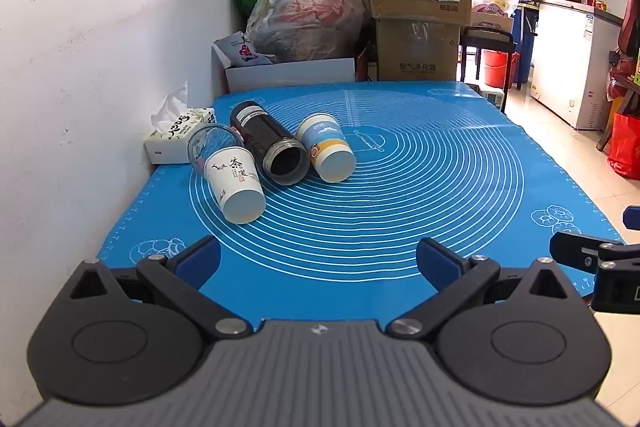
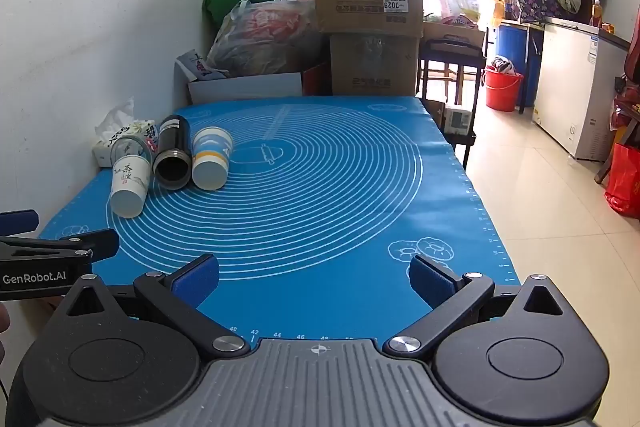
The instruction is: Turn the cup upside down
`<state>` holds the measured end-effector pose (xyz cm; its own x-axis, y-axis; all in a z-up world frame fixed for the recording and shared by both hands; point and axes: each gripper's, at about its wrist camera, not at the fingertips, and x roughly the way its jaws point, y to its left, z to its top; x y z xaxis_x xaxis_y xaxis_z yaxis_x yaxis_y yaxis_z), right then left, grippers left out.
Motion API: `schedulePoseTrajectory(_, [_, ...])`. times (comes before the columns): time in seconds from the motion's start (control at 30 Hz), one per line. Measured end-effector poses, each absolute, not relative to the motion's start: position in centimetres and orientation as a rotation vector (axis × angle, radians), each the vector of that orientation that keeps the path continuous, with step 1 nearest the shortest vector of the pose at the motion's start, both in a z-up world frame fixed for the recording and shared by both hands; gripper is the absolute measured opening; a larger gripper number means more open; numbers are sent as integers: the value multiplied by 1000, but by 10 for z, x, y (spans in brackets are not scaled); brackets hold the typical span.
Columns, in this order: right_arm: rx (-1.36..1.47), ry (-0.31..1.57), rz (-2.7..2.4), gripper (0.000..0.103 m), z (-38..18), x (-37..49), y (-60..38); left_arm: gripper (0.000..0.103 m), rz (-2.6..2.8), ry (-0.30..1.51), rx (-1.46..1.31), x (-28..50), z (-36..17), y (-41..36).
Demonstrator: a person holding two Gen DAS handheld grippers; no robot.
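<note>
1. 4 cups lie on their sides at the blue mat's (image 1: 400, 187) left: white paper cup (image 1: 239, 187), glass cup (image 1: 206, 143), black flask (image 1: 268, 143), blue-banded cup (image 1: 328, 147).
2. Left gripper (image 1: 318, 261) spread wide, empty, near the bench edge.
3. Right gripper (image 2: 314, 277) likewise wide apart, touching nothing.

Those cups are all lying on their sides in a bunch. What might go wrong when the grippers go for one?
1. The white paper cup, black flask and blue-banded cup lie close together, so wide-open fingers may knock a neighbour.
2. On their sides on the blue mat, they could roll if nudged.
3. A paper cup may crush if squeezed hard.
</note>
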<state>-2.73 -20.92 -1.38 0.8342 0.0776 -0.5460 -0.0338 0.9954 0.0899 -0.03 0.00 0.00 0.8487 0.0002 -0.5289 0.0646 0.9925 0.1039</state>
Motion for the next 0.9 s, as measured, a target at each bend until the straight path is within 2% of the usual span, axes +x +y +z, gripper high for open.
schedulePoseTrajectory(0.9, [69, 581, 62, 103, -16, -26, -207, 103, -37, 559, 114, 0, 4, -3])
